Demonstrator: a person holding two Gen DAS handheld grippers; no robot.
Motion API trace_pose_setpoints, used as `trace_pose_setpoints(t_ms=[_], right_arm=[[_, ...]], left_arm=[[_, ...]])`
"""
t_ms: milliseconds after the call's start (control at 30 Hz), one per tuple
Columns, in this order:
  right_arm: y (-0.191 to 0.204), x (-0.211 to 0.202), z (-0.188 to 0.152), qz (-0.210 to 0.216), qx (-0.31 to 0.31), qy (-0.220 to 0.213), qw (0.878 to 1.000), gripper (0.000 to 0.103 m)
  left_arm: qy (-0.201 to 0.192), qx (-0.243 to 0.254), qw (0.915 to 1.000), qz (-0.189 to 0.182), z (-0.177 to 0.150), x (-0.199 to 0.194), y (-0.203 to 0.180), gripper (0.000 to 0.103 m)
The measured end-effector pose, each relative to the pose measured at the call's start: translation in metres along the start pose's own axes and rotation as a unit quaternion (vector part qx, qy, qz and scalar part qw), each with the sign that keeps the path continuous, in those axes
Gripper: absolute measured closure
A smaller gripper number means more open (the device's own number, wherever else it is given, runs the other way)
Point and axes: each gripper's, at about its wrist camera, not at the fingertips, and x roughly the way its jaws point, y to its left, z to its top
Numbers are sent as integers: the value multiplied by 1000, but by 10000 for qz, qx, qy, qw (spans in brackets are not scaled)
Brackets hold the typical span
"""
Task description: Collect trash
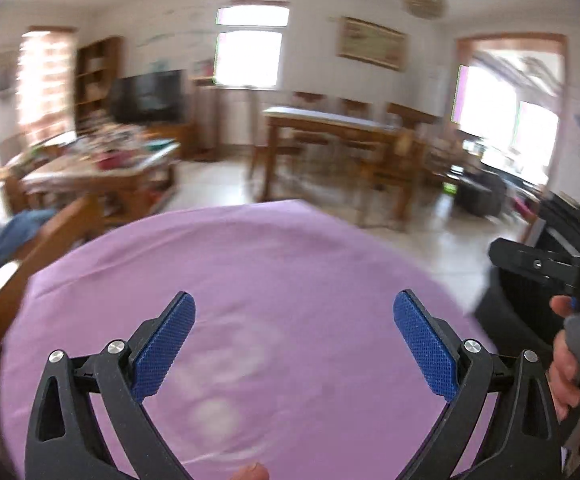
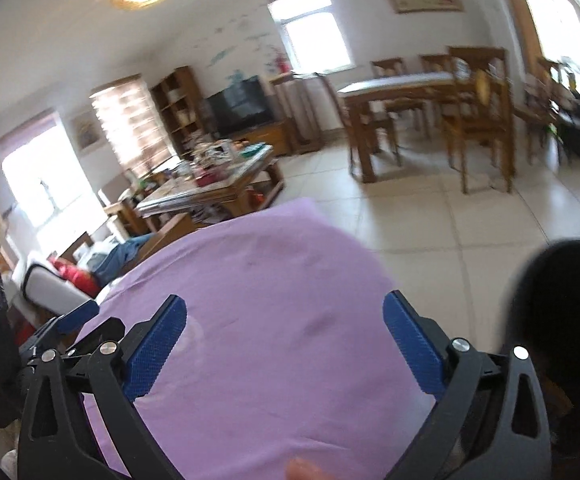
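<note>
— What am I seeing on the left side?

— I'm looking down over the purple cloth [image 1: 250,280] covering the counter. My left hand-held gripper [image 1: 294,344] is hanging above it with its blue pads [image 1: 162,352] spread wide apart, grasping nothing. Pale blurred marks are showing on the cloth between the fingers; I cannot tell what they are.

— And further right?

— In the left view, the right hand-held gripper [image 1: 538,268] is poking in at the edge, with a hand [image 1: 570,364] wrapped around its grip. Its own camera is showing the right hand-held gripper [image 2: 286,344] released too, pads wide, over the same cloth.

— Any trash?

— I'm not making out any on the cloth. A dark round bin [image 2: 562,312] is sitting just beside the counter on the right. Behind, a cluttered coffee table [image 2: 218,188] and a dining table [image 2: 402,88] are standing on the tiled floor [image 2: 450,220].
</note>
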Motion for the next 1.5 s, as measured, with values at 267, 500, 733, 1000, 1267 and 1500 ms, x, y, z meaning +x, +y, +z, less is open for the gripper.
trace_pose_setpoints(t_ms=[267,500,733,1000,1267,1500], right_arm=[[77,53,-25,-167,-596,-401,9973,5],[107,39,-35,-487,-944,-1029,9890,5],[113,35,-35,-891,-958,-1225,9838,5],[109,36,-33,-934,-811,-1192,9851,5],[113,40,-34,-1160,-885,-1142,9827,5],[114,43,-34,-1336,-957,-1108,9802,5]], left_arm=[[122,-476,9949,886,-13,-17,78,5],[136,-600,9939,913,-14,-14,94,5],[269,-878,9928,772,-21,-2,93,5],[403,-1201,9893,717,-27,6,105,5],[105,-1346,9889,619,-30,-2,104,5],[-52,-1386,9890,521,-29,-5,109,5]])
